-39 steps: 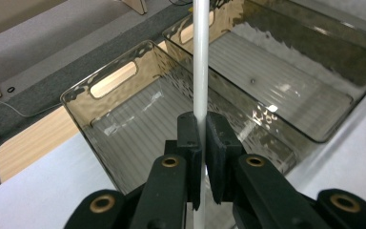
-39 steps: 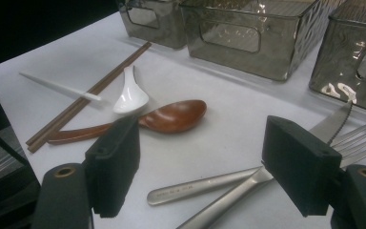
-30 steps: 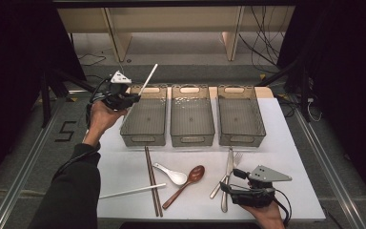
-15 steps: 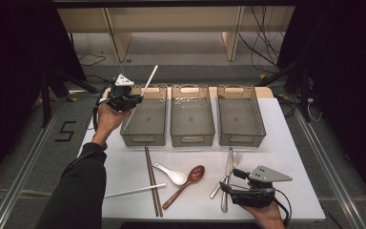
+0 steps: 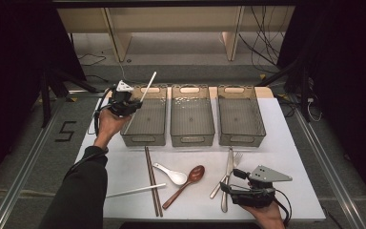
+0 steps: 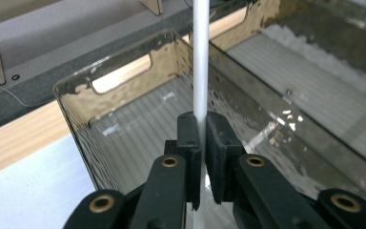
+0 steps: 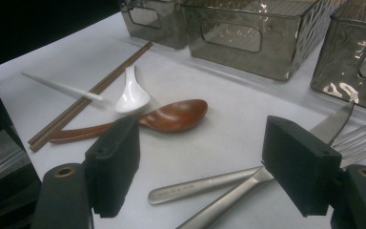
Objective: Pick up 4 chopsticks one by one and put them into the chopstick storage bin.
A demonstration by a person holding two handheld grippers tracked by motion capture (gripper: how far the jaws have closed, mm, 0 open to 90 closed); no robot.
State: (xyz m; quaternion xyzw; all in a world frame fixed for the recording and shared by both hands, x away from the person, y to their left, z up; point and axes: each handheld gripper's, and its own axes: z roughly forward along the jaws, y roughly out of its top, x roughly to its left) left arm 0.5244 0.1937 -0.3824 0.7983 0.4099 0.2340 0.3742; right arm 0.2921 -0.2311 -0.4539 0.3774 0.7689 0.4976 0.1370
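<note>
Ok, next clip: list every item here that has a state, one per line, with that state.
Left claw: shut on the white chopstick, above the left bin.
Right claw: open, over knife and fork handles.
Left bin: empty.
Middle bin: empty.
Right bin: empty.
Second white chopstick: lying on the table.
Brown chopsticks: lying paired.
White spoon: lying bowl up.
Wooden spoon: lying bowl up.

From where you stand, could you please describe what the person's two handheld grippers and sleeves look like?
Both are black handheld tools. The left gripper and right gripper each carry a grey three-cornered plate on top and trail a black cable. Their black jaws end in blocky rectangular pads, pinned by brass-coloured rivets. The left arm wears a dark long sleeve; no sleeve can be made out at the right hand.
</note>
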